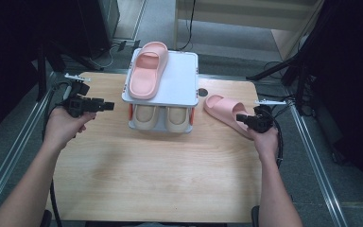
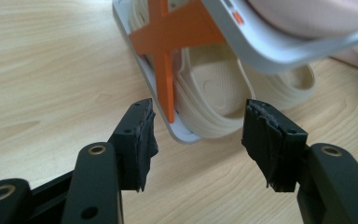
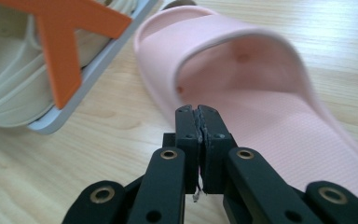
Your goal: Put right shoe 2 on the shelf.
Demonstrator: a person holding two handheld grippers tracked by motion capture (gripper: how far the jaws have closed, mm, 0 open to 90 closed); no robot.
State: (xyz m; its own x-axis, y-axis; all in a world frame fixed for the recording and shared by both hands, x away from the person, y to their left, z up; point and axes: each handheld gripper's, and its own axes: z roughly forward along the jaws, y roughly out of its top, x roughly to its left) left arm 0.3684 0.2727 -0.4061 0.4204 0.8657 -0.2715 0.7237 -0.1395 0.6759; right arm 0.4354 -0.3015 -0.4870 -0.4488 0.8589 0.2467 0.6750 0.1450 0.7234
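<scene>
A white two-shelf rack [image 1: 182,80] stands at the table's far middle. One pink slipper [image 1: 147,71] lies on its top shelf, and a beige pair [image 1: 158,118] fills the lower shelf. A second pink slipper [image 1: 224,109] lies on the table right of the rack. My right gripper [image 1: 240,118] is shut, its tips [image 3: 198,114] at the near edge of that slipper [image 3: 270,121], with nothing visible between the pads. My left gripper [image 1: 108,105] is open and empty left of the rack, pointing at the rack's corner and a beige slipper [image 2: 214,88].
Orange cross braces [image 2: 165,79] close the rack's sides. The wooden table [image 1: 170,179] has broad free room in front of the rack. Metal rails run along both table sides, and dark stands and cables lie beyond the far edge.
</scene>
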